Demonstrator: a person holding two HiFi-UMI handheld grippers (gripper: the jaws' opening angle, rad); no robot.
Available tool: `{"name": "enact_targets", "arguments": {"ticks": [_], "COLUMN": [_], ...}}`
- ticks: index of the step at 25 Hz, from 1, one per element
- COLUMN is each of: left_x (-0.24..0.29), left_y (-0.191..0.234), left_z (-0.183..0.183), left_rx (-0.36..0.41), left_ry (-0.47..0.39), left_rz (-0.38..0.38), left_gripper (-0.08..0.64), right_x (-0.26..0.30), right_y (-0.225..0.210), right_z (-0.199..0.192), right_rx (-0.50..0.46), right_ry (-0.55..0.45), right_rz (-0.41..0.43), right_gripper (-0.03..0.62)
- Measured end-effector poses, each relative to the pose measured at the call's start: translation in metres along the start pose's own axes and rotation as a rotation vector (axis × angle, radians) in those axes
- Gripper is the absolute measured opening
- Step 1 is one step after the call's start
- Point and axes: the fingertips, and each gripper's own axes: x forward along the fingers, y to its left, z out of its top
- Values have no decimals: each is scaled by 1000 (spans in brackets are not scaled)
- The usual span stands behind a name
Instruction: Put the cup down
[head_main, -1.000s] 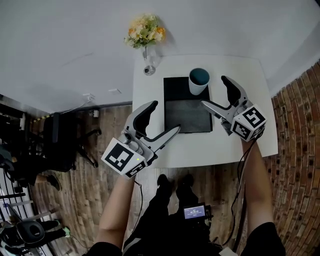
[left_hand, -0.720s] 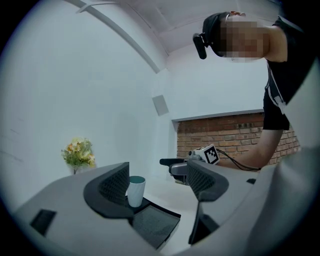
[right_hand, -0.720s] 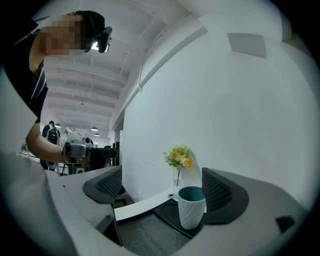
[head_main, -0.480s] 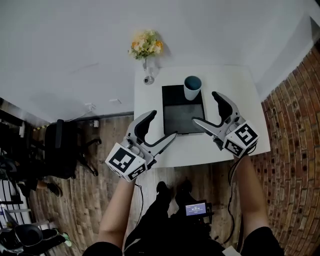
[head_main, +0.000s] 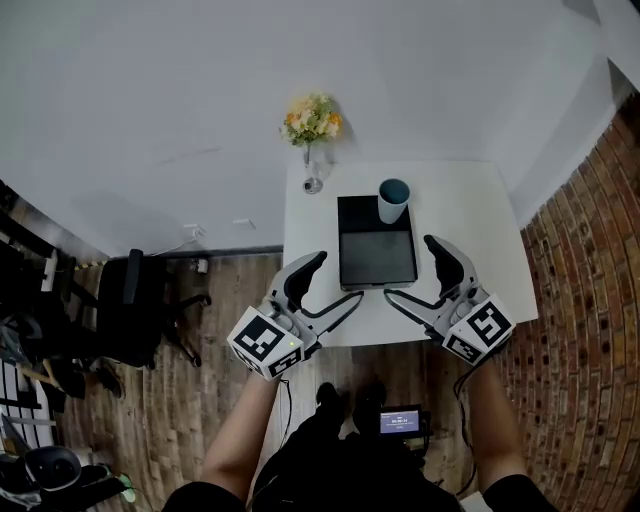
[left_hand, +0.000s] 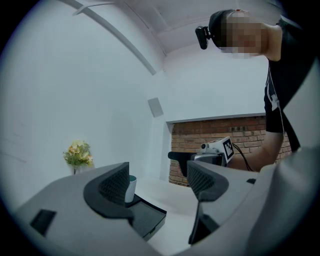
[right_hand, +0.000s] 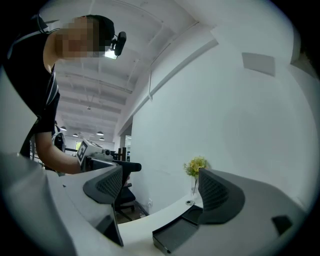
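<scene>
White table (head_main: 470, 215) sits mid-frame in the head view, with a brick wall (head_main: 590, 250) at the right edge and plank floor (head_main: 190, 380) at lower left. A dark tray (head_main: 377, 262) lies on the table, and the cup (head_main: 393, 201) stands upright on its upper right corner, well apart from both tools. The left gripper (head_main: 335, 280) and right gripper (head_main: 412, 270) hover at the table's lower edge.

In the left gripper view the jaws are spread with nothing between them, and the cup peeks out beside the left jaw.

In the right gripper view the jaws are spread and empty. The tray is low in the frame, with flowers (right_hand: 195, 166) beyond it.

grey left gripper (head_main: 337, 280), right gripper (head_main: 411, 268); black fingers (head_main: 305, 272), marker cubes (head_main: 265, 342), black clothes (head_main: 330, 455)
</scene>
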Motion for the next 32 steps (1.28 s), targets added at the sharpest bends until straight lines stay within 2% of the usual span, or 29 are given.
{"name": "enact_targets", "arguments": {"ticks": [9,11,18,26,32], "left_x": [-17,-18,-17,-17,-18], "left_y": [-25,-31,-43,-50,-52], "left_z": [11,10,7,3,5], "left_rx": [-20,-29,-33,-24,-18], "left_ry": [-29,-33,-32,-18,-19], "left_rz": [-24,-30,-45,-43,-39], "left_gripper": [353,353,353,353,353], "right_x": [-17,-21,-28,-29,-28], "right_y": [53,59,67,70,72], "right_z": [24,26,25,22,21], "right_rx": [-8,-5,25,31,17], "right_ry": [-35,-44,-67,-60,-55], "right_rz": [49,47,42,42,47], "right_gripper": [484,466,378,327,321]}}
